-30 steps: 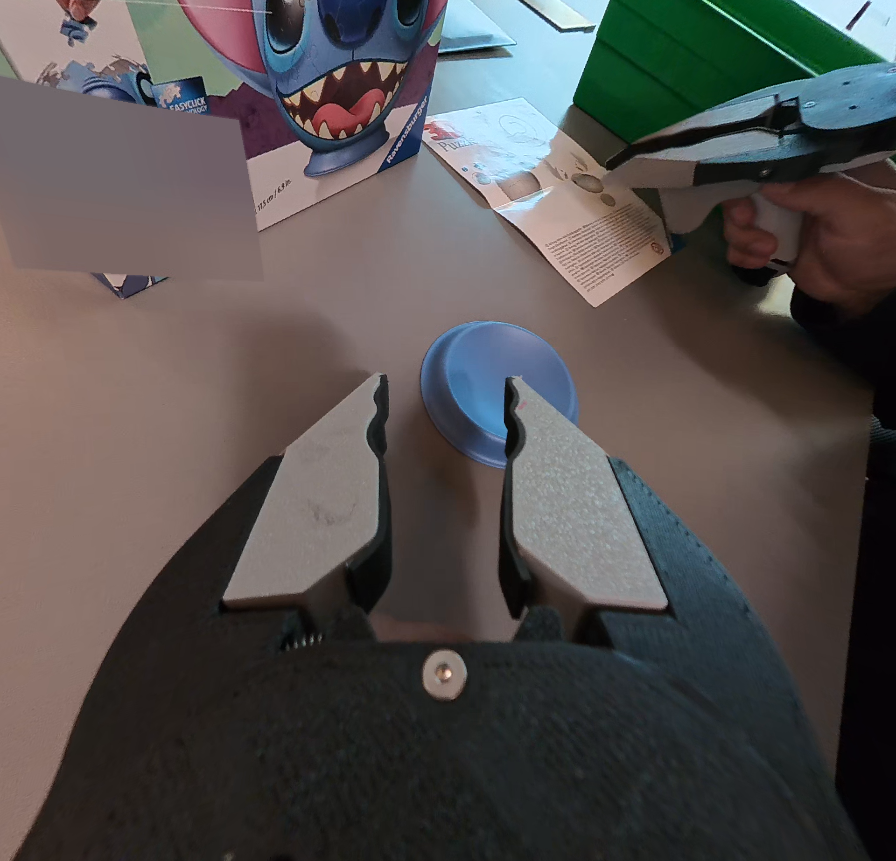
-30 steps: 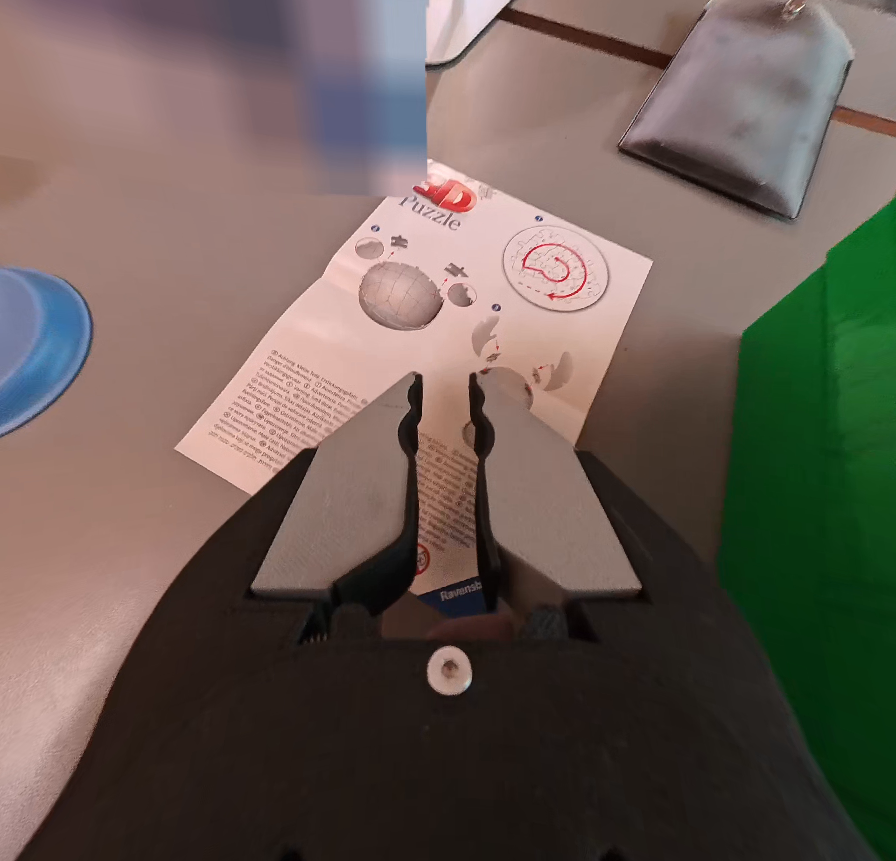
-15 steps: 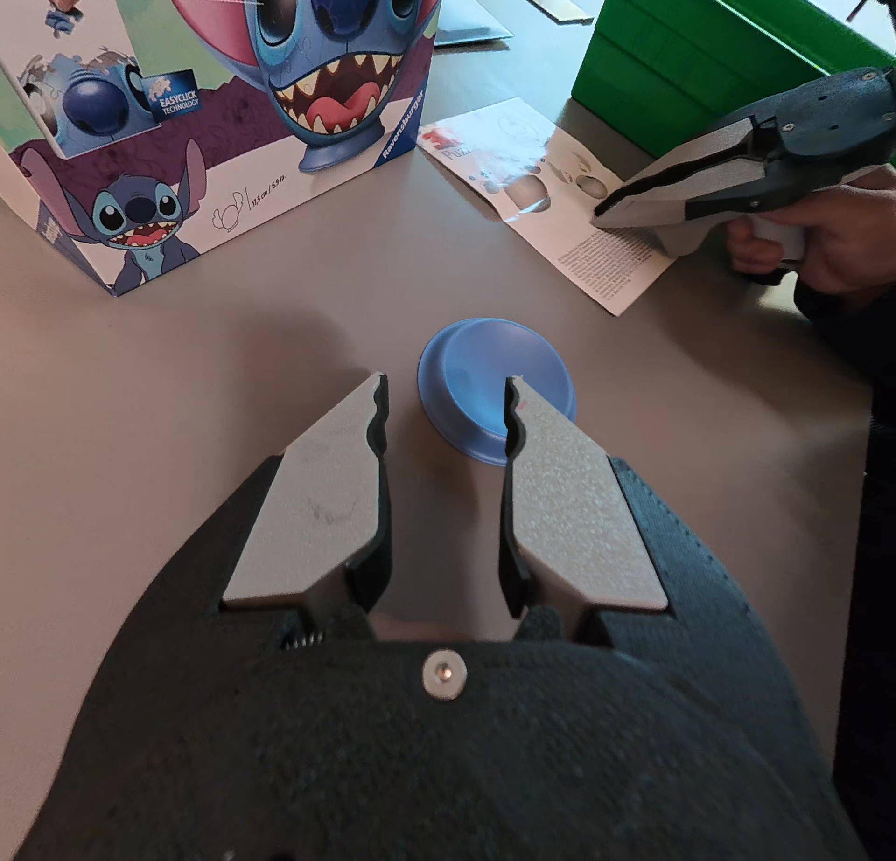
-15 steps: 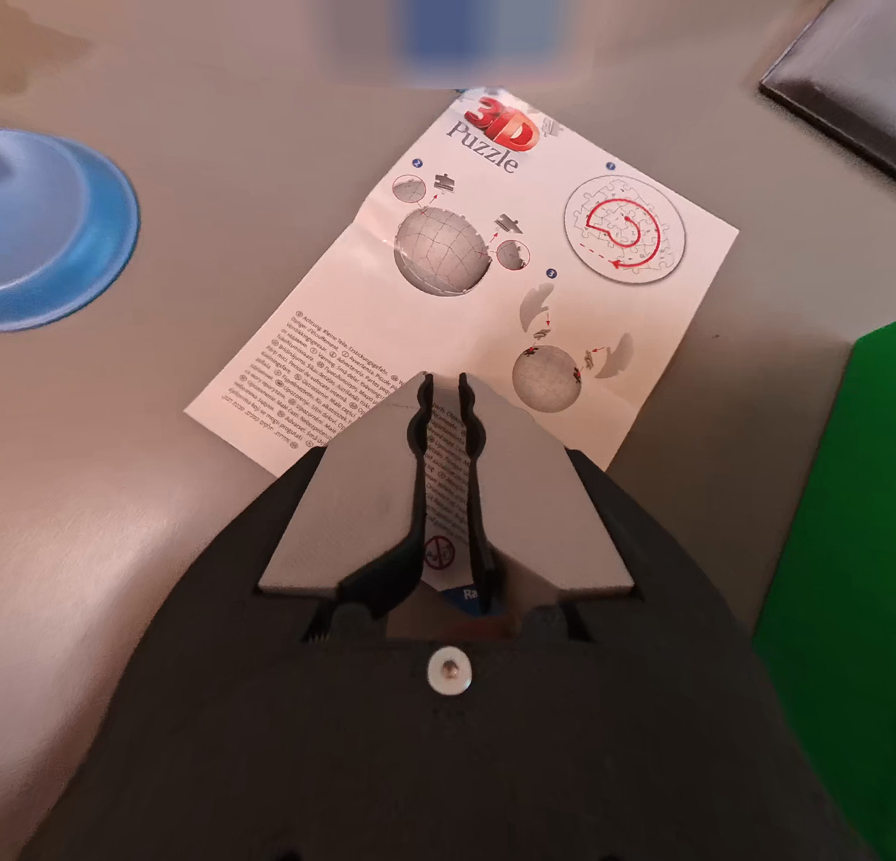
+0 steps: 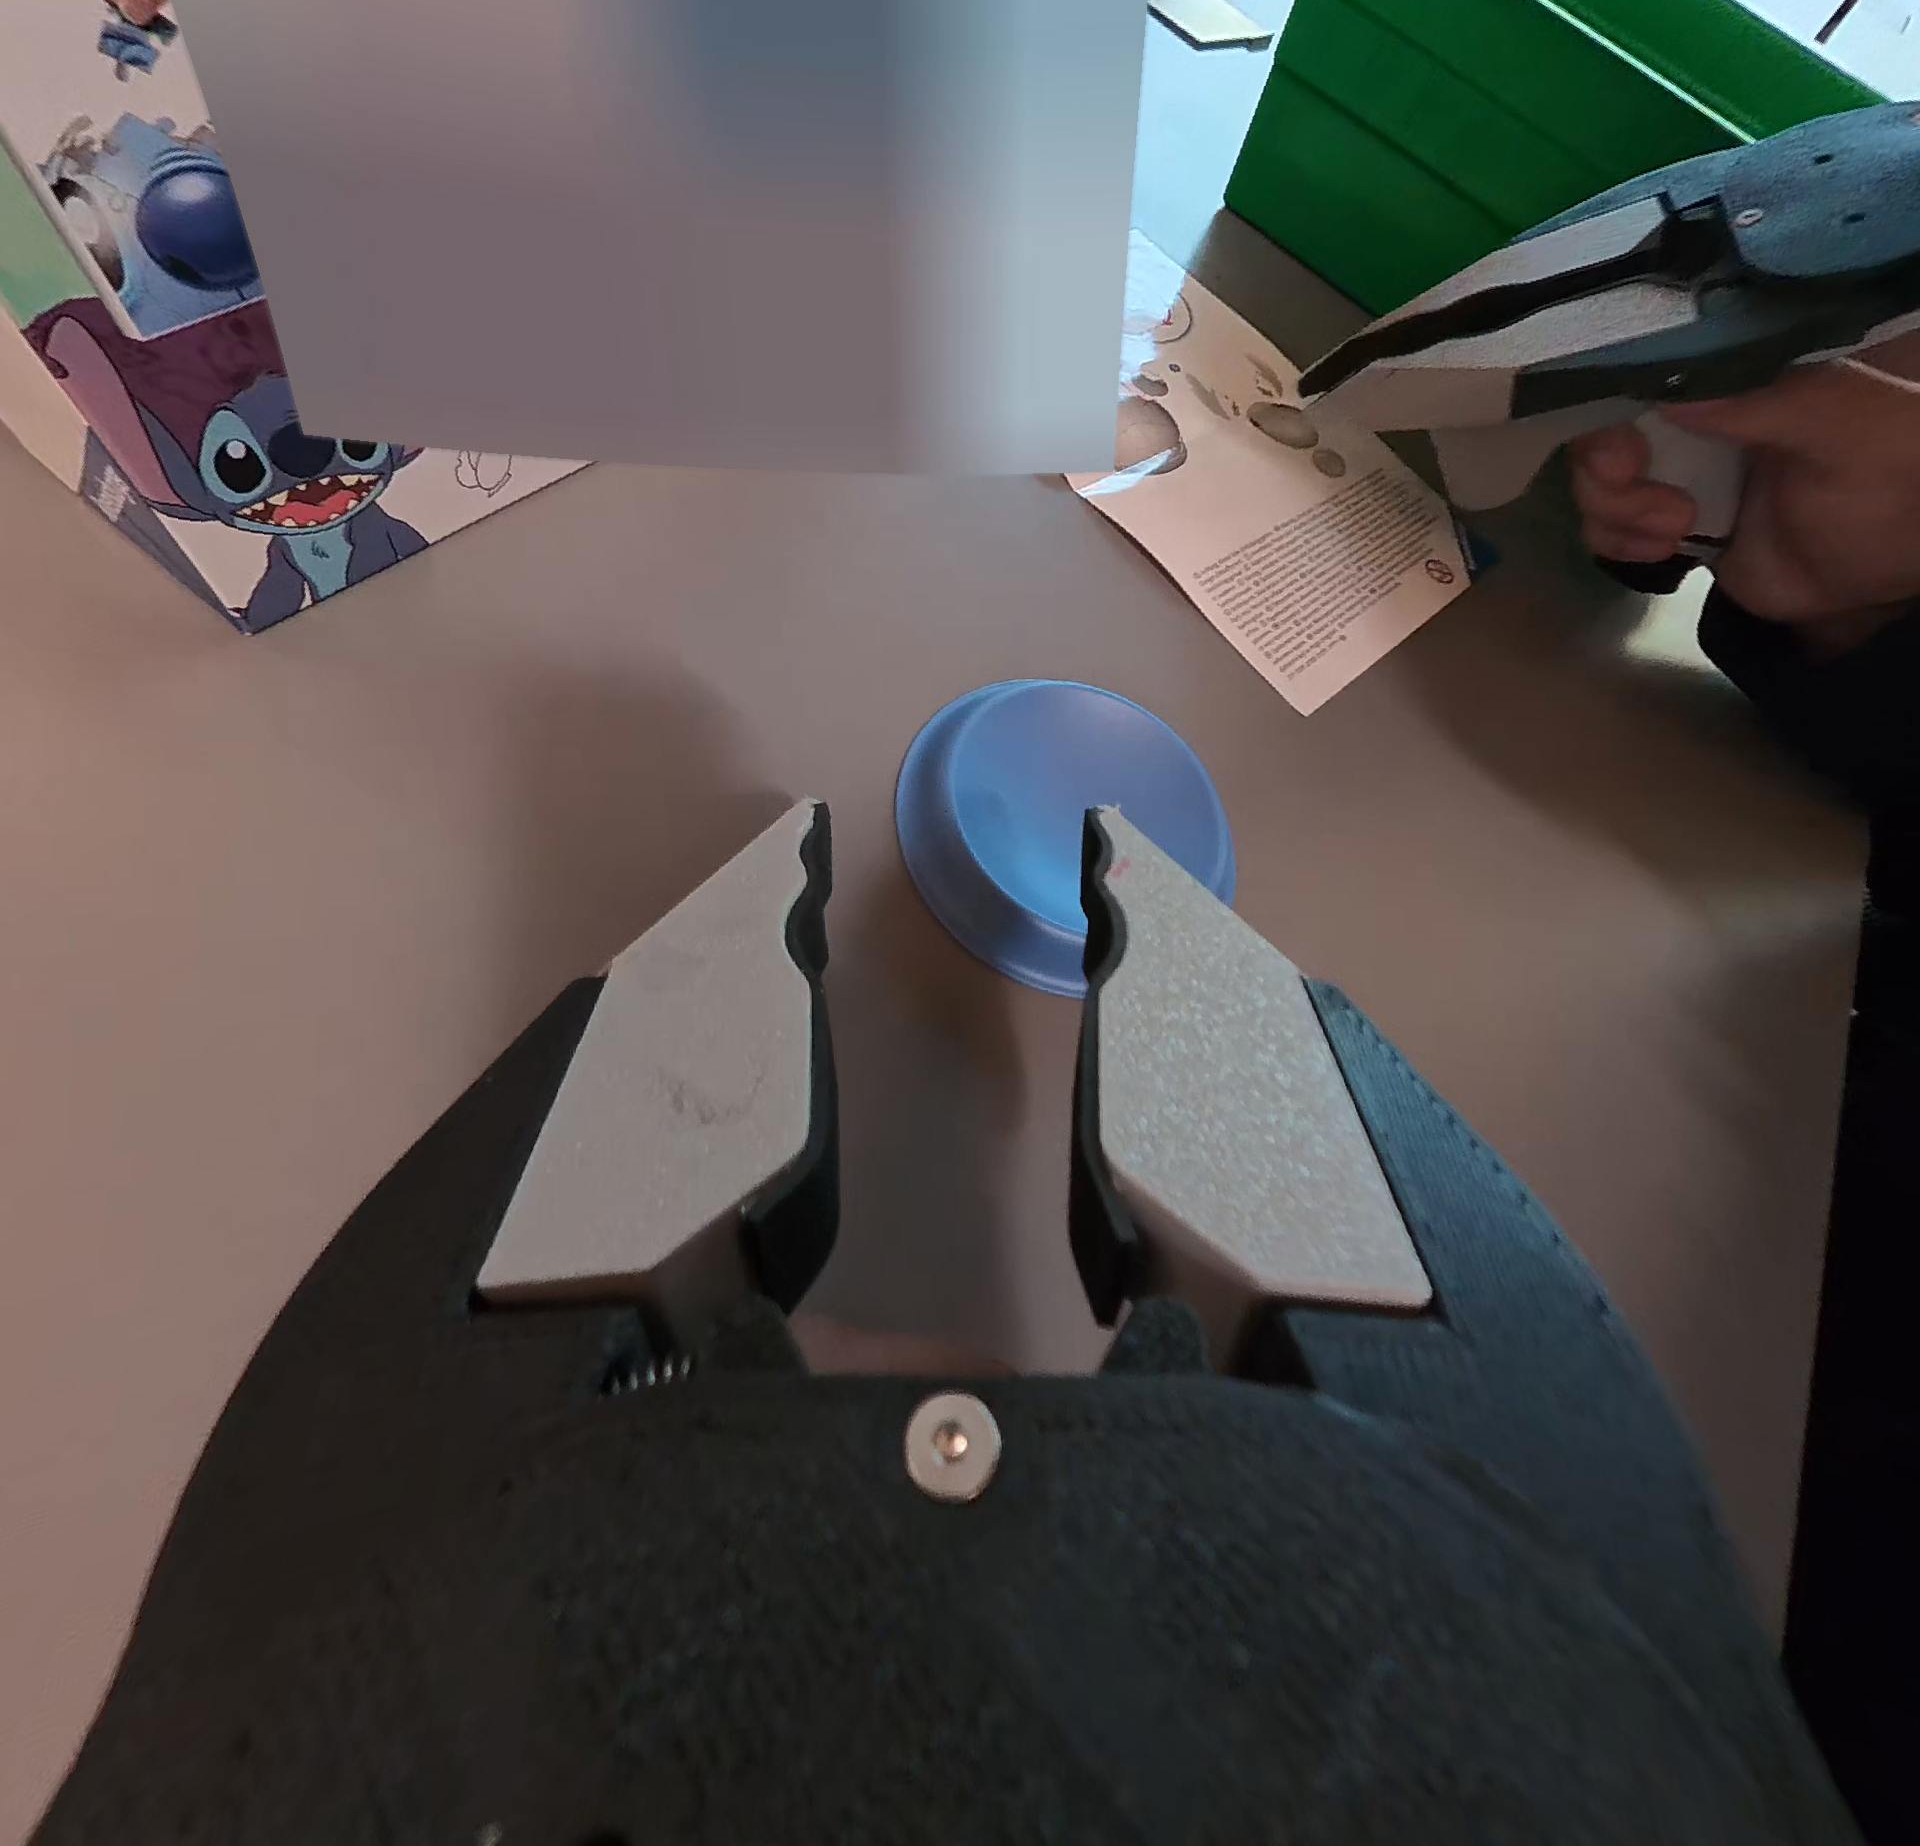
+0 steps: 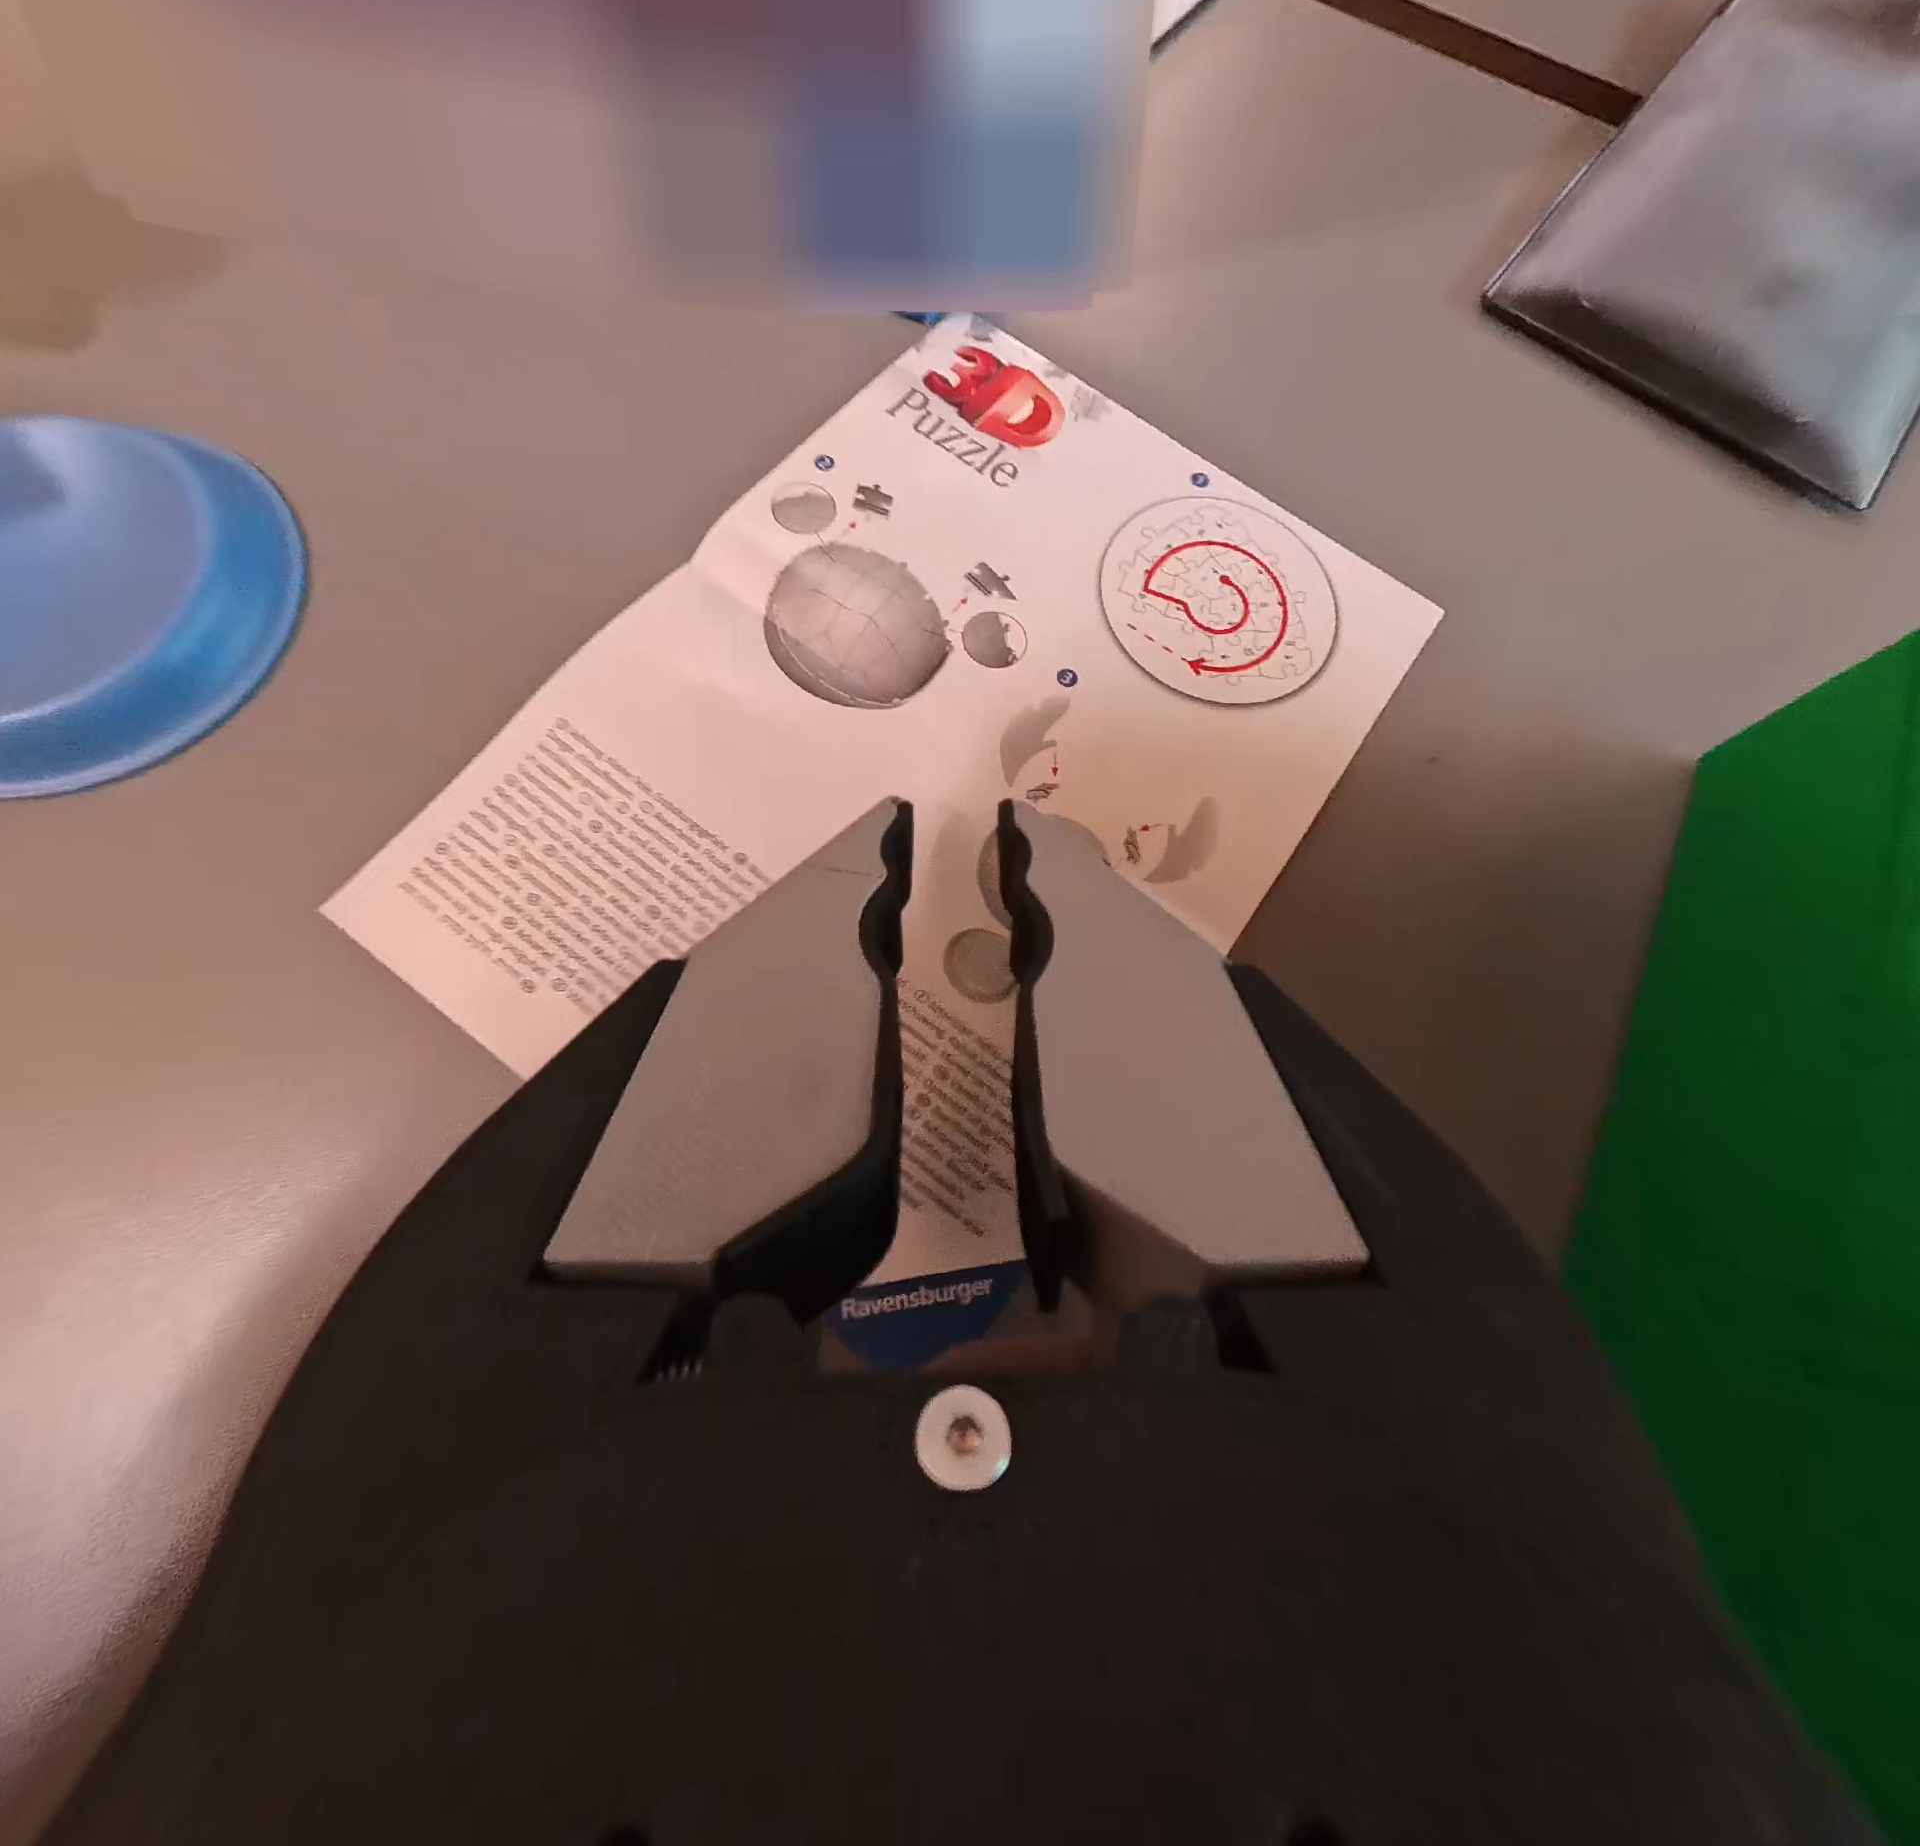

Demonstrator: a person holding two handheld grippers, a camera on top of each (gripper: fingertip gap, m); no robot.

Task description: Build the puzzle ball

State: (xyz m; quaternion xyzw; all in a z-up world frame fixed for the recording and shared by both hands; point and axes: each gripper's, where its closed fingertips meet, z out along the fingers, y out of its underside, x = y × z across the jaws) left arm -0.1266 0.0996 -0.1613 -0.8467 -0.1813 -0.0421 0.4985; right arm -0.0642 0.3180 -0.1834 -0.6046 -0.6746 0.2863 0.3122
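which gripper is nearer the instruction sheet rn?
Right. The right gripper hangs directly over the instruction sheet, empty. The left gripper is off to the sheet's side, at the near edge of the blue stand, also empty.

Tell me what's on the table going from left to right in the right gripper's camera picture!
Round blue plastic stand → white folded paper instruction sheet → flat dark grey pouch → big green plastic box.

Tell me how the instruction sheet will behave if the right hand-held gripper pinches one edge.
The instruction sheet is thin creased paper, so it will probably droop. Lying flat on the table, its edge may slide rather than lift.
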